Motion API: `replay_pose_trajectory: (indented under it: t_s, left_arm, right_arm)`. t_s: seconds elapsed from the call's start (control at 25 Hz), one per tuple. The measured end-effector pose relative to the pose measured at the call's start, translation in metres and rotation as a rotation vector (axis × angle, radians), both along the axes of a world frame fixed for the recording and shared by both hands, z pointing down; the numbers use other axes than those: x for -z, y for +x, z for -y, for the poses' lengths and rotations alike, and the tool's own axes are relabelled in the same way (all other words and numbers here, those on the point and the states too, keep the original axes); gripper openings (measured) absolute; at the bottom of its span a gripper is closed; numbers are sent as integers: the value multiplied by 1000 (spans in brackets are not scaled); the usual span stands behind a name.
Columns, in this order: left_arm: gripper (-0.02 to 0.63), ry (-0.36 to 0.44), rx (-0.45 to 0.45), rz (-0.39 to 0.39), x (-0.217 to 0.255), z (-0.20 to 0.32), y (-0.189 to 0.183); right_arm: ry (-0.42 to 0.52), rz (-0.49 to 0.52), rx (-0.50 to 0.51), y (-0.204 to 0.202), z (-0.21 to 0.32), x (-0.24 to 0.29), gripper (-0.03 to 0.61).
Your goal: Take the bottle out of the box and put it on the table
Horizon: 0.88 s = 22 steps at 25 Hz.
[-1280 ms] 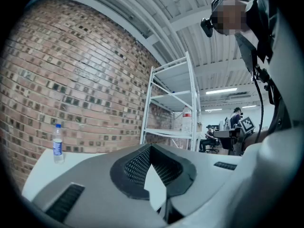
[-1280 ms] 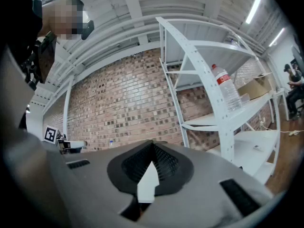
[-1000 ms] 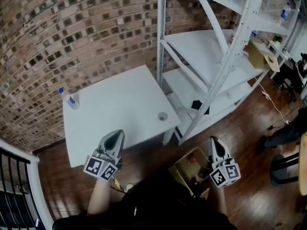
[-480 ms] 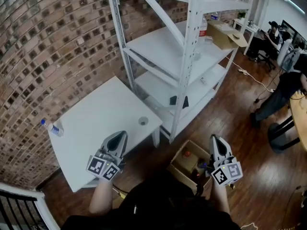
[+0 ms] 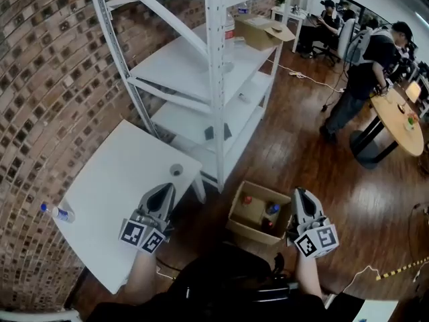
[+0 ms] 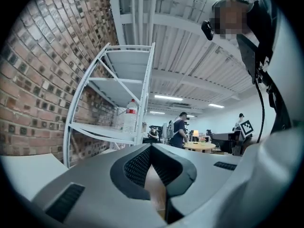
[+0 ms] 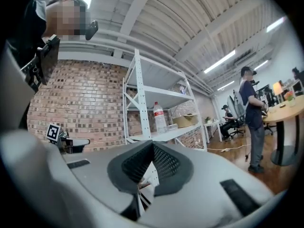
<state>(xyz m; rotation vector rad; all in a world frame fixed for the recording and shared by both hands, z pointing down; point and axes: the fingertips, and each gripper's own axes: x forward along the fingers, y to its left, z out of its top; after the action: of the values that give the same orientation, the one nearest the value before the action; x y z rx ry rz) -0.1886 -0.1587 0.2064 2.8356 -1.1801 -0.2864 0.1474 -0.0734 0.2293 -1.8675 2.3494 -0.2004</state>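
- Box [image 5: 236,215]: an open carton on the wooden floor. All places below are given relative to it.
- Bottles [image 5: 271,208]: several stand upright inside the box, showing red and blue caps. None has been lifted out yet.
- Right gripper [image 5: 299,194]: it hovers just beside the box's right edge and above it. Its jaws are pressed together with nothing between them.
- Left gripper [image 5: 163,192]: it is well to the left of the box, over the near edge of the table [image 5: 114,193]. Its jaws are likewise closed and empty.
- Table: it stands left of the box, and a small bottle [image 5: 57,212] lies at the end farthest from the box.
- Shelf rack [image 5: 214,79]: it stands beyond the box.
- Suggested technique: the right gripper is the nearer one. It should probably open wide, tip downward over the box and descend onto one bottle's neck, clear of the neighbouring caps.
- Likely hazard: a slanted approach may catch the box flap or topple the bottles beside the chosen one.
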Motion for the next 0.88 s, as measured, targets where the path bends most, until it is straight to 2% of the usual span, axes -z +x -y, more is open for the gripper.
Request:
replay_pose_trajectory:
  t_s: [0.44,0.64,0.88]
  left_arm:
    - [0,-26,-242,28,-13,-28,56]
    - [0,-57,-341,41,-38,-48,86]
    - [0,-80,-434,86,-56,-71,128]
  right_arm:
    - [-35,15,-265,25,-114,-13,5]
    - [-102,33,-377,32,-169,-44,5]
    - [-147,68,-408,45,-189,-70,5]
